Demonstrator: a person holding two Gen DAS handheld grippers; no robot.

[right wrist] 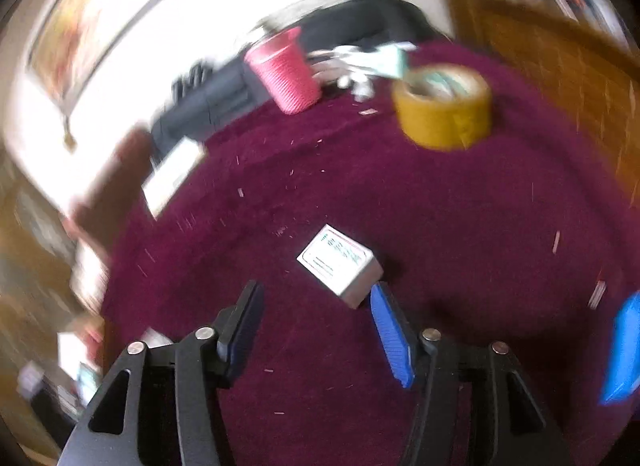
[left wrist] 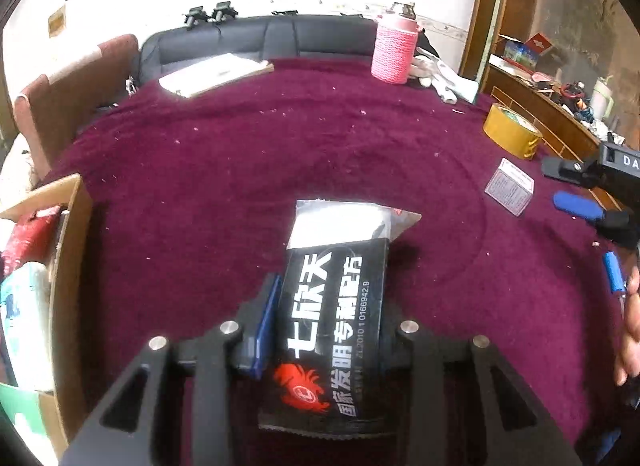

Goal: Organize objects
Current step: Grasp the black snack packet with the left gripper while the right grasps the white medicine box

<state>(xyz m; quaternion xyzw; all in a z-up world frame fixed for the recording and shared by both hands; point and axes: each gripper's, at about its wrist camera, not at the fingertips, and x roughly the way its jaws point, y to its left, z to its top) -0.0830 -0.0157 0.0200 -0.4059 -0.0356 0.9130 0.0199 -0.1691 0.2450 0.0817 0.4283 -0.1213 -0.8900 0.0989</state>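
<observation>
My left gripper (left wrist: pixel 328 302) is shut on a black packet (left wrist: pixel 336 306) with white Chinese print and a red crab, held above the maroon cloth (left wrist: pixel 240 169). My right gripper (right wrist: pixel 316 298) is open and empty just above the cloth (right wrist: pixel 460 225). A small white box (right wrist: pixel 338 264) lies just ahead of its right blue pad (right wrist: pixel 390 330); it also shows in the left wrist view (left wrist: pixel 510 185), near the right gripper's body (left wrist: pixel 592 177). The right wrist view is blurred.
A yellow tape roll (left wrist: pixel 512 133) (right wrist: pixel 444 105) and a pink knit-covered bottle (left wrist: pixel 394 47) (right wrist: pixel 286 69) stand at the far side. A white flat box (left wrist: pixel 212 73) lies far left. A cardboard box (left wrist: pixel 68 266) with packets stands at the left edge.
</observation>
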